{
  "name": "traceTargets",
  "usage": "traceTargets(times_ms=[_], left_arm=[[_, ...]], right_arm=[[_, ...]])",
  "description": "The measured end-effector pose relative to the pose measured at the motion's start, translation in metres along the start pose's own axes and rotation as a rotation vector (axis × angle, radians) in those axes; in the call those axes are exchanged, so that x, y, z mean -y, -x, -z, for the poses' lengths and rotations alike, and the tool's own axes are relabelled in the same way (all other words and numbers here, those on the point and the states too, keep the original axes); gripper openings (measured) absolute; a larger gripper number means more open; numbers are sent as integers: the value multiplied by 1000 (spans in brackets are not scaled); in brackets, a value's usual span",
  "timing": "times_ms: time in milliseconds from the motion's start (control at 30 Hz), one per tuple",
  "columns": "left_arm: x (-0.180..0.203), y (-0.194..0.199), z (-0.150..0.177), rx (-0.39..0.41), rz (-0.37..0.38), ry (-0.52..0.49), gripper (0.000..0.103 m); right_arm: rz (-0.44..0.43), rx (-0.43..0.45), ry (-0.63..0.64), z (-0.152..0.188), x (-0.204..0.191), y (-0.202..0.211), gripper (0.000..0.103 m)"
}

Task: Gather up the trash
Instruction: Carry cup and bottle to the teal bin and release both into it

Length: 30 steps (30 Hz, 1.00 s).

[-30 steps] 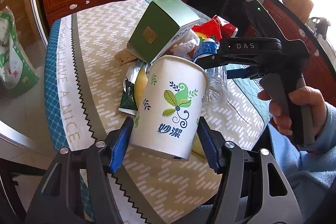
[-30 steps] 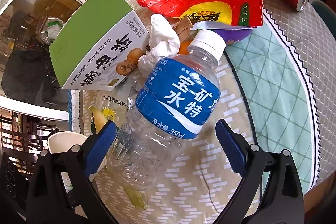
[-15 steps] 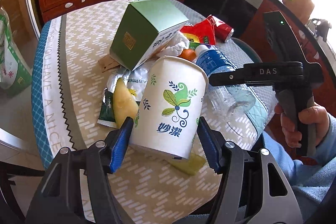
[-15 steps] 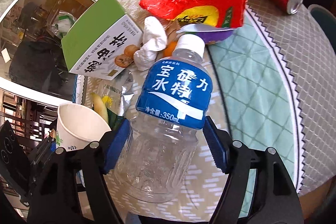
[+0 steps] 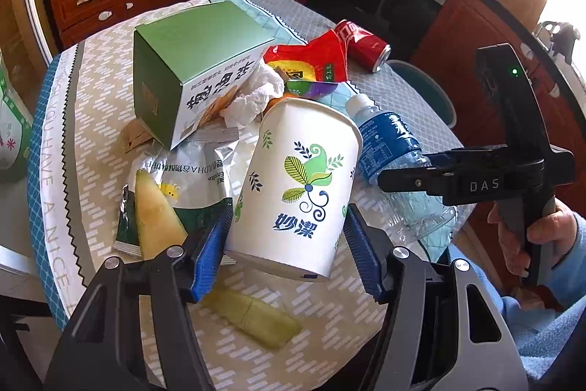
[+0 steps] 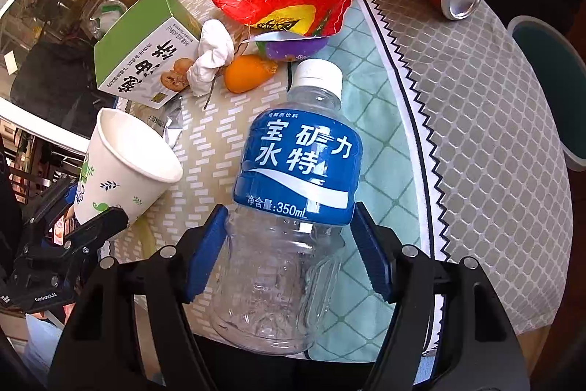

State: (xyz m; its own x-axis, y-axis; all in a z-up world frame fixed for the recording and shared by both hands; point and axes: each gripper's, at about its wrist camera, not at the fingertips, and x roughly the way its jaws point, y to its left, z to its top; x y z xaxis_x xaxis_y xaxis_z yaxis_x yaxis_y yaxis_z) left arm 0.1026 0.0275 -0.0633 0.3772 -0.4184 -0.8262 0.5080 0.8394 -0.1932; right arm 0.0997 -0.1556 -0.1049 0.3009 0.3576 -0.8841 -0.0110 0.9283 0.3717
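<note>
Plastic bottle (image 6: 293, 207) clamped low on its clear, ribbed body between the blue pads (image 6: 205, 255) of the right gripper (image 6: 289, 255), white cap pointing away, blue label just beyond the pads; jaws just been closing, bottle between them. Lifted clear of the tablecloth (image 6: 476, 120), by the look of the tilt and the gap beneath.

Paper cup (image 5: 293, 185) pinched near its base by the left gripper (image 5: 285, 255), open mouth tipped away toward the pile, both blue pads pressed to its wall.

For carrying off well: hold the squeeze steady, no harder — thin clear plastic buckles and a paper wall creases, and either could slip out. Better to keep both pieces tilted as now and move level toward wherever the rubbish goes; no bin identified with certainty in either view.

Left behind on the cloth, beyond the two held pieces: green box (image 5: 190, 61) leaning over a crumpled tissue (image 5: 256, 94), red wrapper (image 5: 311, 61), red can (image 5: 362, 43) lying on its side near the far edge, silvery snack packet (image 5: 194, 167), pale melon rinds (image 5: 157, 211) just beside the left pads, a small orange fruit (image 6: 245, 76) — plenty more trips needed.
</note>
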Motion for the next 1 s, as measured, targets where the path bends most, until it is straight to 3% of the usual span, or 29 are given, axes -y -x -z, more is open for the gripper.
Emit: traceTargets(times_ms=[167,467,733,867,1000], left_arm=[[13,-8,-12,-6,-7,7,63],[53,-28,-48,8,39,-22,63],[104,-53,-95,20,90,-92,63],[130,-73,-126,20,123,-134,63],[162,-99,-158,7,155,-183,63]], right_arm=[[-5,53,38,0,6,20,64],[-12,179,-42,-5,62,79,64],[108,283,-189,-29,164,121,65],[171,269,-281,-45,226,119,65],[161,214,-358,-58,270,99,65]])
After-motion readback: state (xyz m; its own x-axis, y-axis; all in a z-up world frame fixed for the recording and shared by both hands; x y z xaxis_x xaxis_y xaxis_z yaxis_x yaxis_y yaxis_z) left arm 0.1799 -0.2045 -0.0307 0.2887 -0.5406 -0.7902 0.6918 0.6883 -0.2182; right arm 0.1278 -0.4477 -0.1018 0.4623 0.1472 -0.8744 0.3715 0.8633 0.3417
